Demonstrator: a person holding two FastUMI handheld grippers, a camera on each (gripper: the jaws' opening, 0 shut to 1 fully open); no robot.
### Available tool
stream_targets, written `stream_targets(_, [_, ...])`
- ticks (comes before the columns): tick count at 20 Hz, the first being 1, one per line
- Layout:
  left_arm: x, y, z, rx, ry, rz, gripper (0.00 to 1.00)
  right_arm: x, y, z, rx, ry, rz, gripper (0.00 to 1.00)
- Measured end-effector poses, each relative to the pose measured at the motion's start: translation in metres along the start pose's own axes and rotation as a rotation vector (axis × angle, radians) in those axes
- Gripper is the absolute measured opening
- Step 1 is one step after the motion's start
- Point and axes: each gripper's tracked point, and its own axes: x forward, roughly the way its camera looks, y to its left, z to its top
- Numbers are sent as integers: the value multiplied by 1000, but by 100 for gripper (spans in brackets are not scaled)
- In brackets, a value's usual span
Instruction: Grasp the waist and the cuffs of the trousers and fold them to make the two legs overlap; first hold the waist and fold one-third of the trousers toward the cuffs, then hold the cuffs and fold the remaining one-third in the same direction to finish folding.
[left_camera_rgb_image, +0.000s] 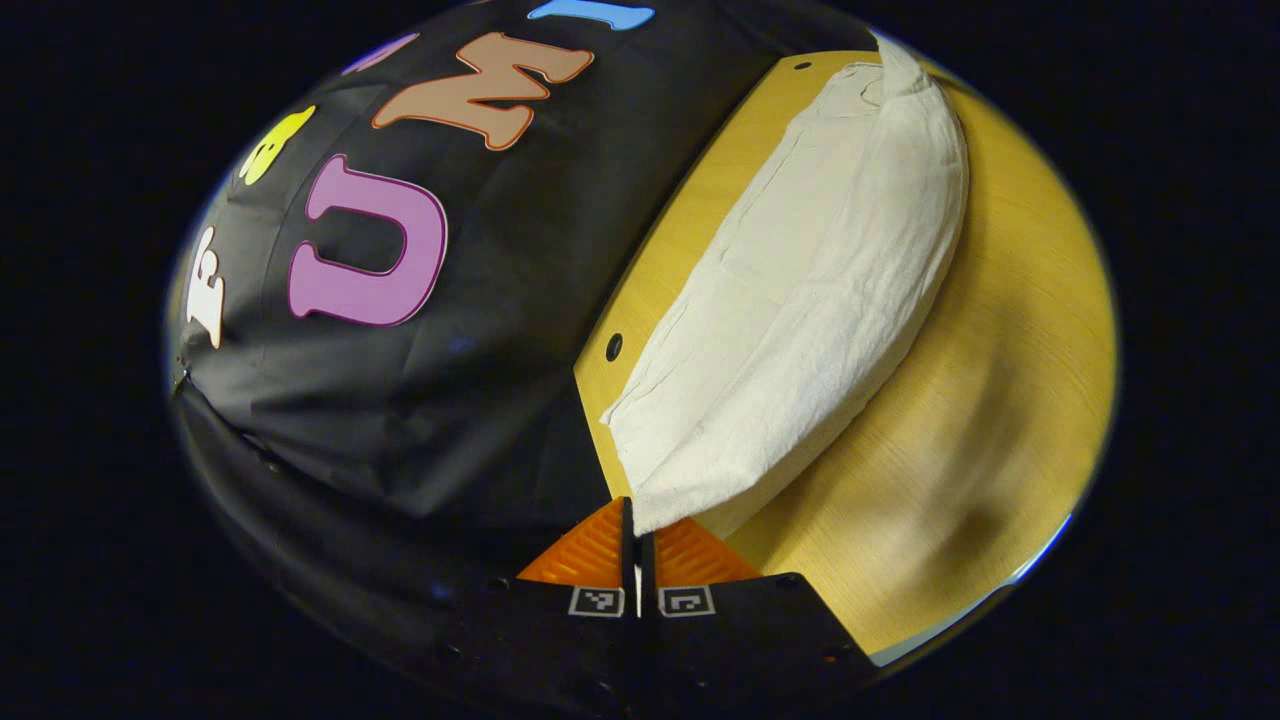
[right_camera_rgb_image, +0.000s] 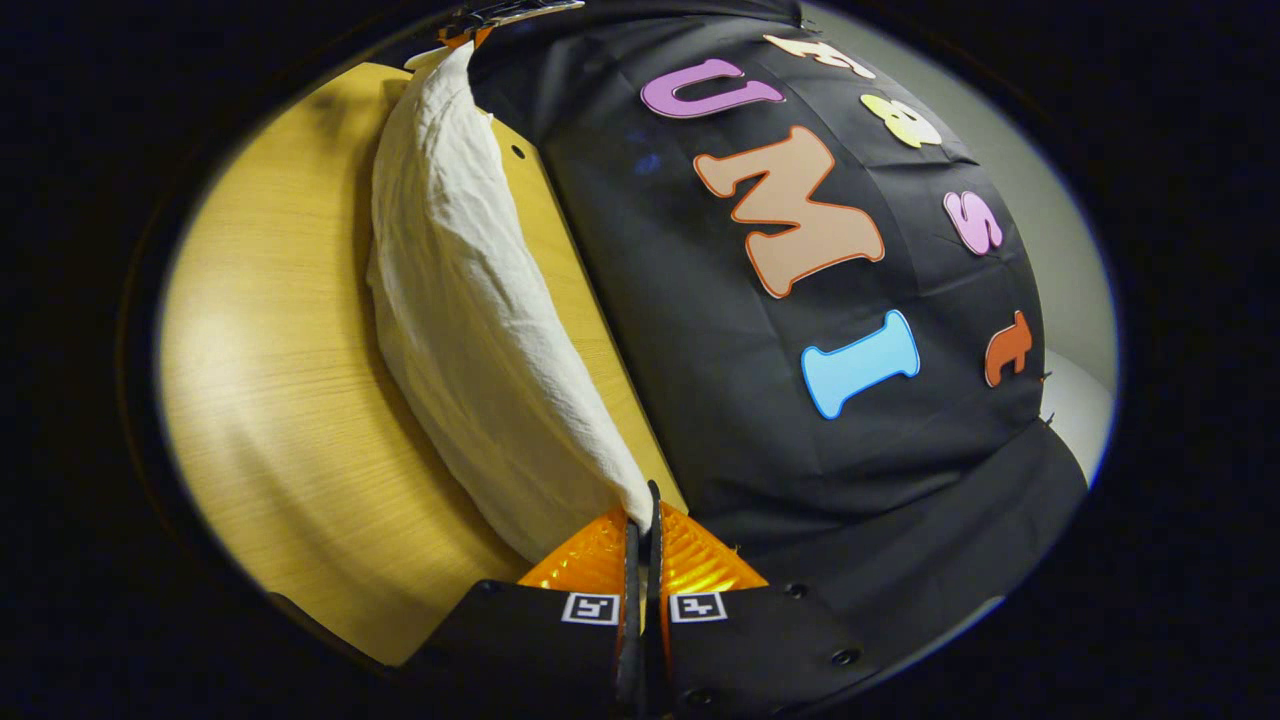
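Observation:
Cream-white trousers (left_camera_rgb_image: 800, 300) lie stretched along the far edge of a wooden table (left_camera_rgb_image: 980, 420), reaching from my left gripper to the far end. My left gripper (left_camera_rgb_image: 637, 515) is shut on the near corner of the cloth, with its fingers pressed together. In the right gripper view the same trousers (right_camera_rgb_image: 470, 310) run from the top of the table (right_camera_rgb_image: 280, 350) down to my right gripper (right_camera_rgb_image: 645, 500), which is shut on the opposite end of the cloth. At the far end in that view, part of the other gripper (right_camera_rgb_image: 480, 25) shows by the cloth. Which end is waist or cuffs I cannot tell.
The black booth wall (left_camera_rgb_image: 420, 300) hangs right behind the table's far edge, close to the trousers. Small dark holes (left_camera_rgb_image: 614, 346) mark the tabletop near that edge. Bare wood stretches on the near side of the trousers.

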Motion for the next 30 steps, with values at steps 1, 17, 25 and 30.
stream_targets(1, [9, 5, 5, 13, -11, -3, 0, 7, -2, 1, -4, 15, -9, 5])
stream_targets(17, [143, 60, 67, -60, -150, -58, 0, 112, -23, 31, -32, 139, -78, 4])
stream_targets(25, [220, 34, 82, -49, -176, -128, 0, 185, 23, 14, -47, 253, -3, 4])
stream_targets(30, [240, 9, 85, -94, -193, -173, 0, 198, 56, 1, 17, 331, 57, 16])
